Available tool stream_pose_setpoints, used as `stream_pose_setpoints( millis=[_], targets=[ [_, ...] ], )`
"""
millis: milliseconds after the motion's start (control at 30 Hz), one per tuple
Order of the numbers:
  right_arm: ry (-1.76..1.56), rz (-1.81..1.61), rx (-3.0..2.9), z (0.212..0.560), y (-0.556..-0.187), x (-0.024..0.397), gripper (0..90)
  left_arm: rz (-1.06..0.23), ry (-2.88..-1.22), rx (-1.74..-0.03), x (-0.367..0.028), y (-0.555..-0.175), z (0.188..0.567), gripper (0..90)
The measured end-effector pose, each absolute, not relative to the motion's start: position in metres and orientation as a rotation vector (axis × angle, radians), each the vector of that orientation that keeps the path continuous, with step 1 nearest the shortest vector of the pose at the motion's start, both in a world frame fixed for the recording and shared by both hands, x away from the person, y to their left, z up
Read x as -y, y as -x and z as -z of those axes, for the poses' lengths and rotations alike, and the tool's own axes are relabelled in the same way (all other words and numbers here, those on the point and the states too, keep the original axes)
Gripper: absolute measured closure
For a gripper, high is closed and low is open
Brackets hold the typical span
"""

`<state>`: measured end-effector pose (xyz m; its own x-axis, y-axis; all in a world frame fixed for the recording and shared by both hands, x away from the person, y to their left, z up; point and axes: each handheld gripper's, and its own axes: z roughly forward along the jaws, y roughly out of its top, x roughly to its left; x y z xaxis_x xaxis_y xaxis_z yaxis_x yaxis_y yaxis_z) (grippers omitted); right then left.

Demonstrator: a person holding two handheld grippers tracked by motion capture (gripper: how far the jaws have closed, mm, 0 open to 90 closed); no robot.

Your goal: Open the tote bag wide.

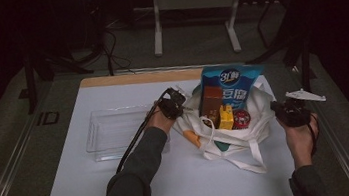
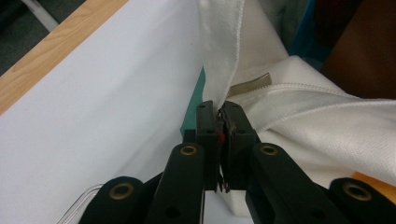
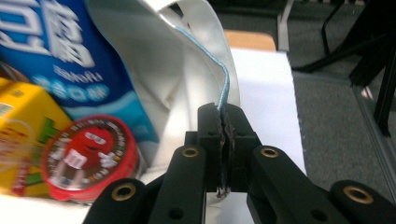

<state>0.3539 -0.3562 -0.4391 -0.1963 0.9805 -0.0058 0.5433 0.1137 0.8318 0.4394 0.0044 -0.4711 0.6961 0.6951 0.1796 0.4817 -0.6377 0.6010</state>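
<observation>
Item one: white cloth bag (image 1: pixel 245 119), lying open on the white sheet (image 1: pixel 122 185) of the worktop (image 1: pixel 110 79), right of centre. I am seeing a blue packet (image 1: pixel 228 84), a brown box (image 1: pixel 210 101), a yellow carton (image 1: pixel 225 117) and a red round tin (image 1: pixel 241 118) sitting in its mouth.

Item two: left gripper (image 2: pixel 223 119). I am holding its jaws clamped together on the bag's white rim at the bag's left side.

Item three: right gripper (image 3: pixel 223 122). Its jaws are sitting together, pinching the bag's blue-trimmed edge (image 3: pixel 223 88) at the bag's right side, just beside the tin.

Item four: clear plastic tray (image 1: pixel 111 131), lying left of the bag on the sheet, partly under my left forearm (image 1: pixel 141 155).
</observation>
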Motion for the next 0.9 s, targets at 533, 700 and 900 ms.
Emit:
stream_pose_setpoints(
  millis=[533,700,900],
  targets=[
    [-1.633,-0.848,-1.871,0.5,-0.373,0.356,87.3,-0.549,-2.444,-0.926,-0.002,-0.445,0.479,87.8],
    [-1.622,-0.88,-1.855,0.491,-0.366,0.355,79.2,-0.56,-2.46,-0.901,-0.002,-0.443,0.479,87.5],
    [-1.536,-0.984,-1.797,0.464,-0.337,0.353,64.6,-0.554,-2.458,-0.903,-0.003,-0.442,0.478,87.2]
  ],
)
